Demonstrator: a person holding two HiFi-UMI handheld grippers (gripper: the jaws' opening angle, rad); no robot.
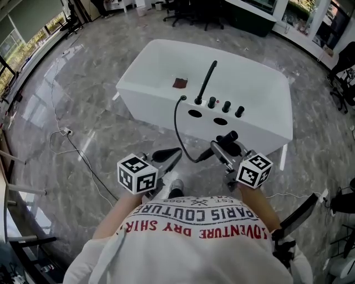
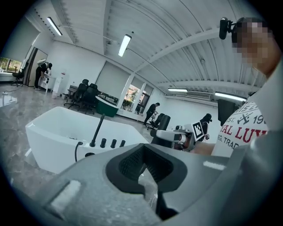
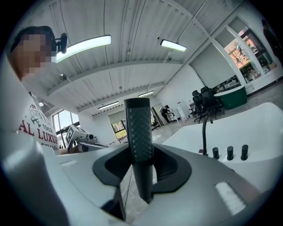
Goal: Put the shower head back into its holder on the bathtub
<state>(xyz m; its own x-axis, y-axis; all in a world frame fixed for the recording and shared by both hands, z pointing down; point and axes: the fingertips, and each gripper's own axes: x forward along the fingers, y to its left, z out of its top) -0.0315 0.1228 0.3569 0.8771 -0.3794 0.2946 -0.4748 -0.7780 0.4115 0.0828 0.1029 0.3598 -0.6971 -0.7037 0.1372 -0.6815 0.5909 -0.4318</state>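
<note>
Shower head [image 3: 138,132] stands upright in the right gripper [image 3: 141,170], whose jaws press on its handle from both sides. It is held in the air in front of the bathtub [image 1: 150,66], near the deck and not on it.

The floor [image 1: 83,111] is glossy grey marble-patterned stone. A thin cable [image 1: 66,133] trails across it at the left, by the windows. The white bathtub stands free in the middle of a large, bright hall with a ribbed ceiling and strip lights, and black office chairs [image 1: 188,11] stand beyond it. On the tub's near deck are a tall black spout [image 1: 206,80], three black knobs [image 1: 226,106] and two dark oval openings [image 1: 194,113]. The left gripper [image 1: 169,157] is closed on nothing, just left of the right one.

A small dark red patch [image 1: 179,83] inside the tub is too small to identify. Which deck fitting is the holder I cannot tell. The shower head's spray face shows in no view.

Its handle is black with a dotted, textured grip, narrowing below the pads. A black hose [image 1: 178,127] loops from the deck down to it.
</note>
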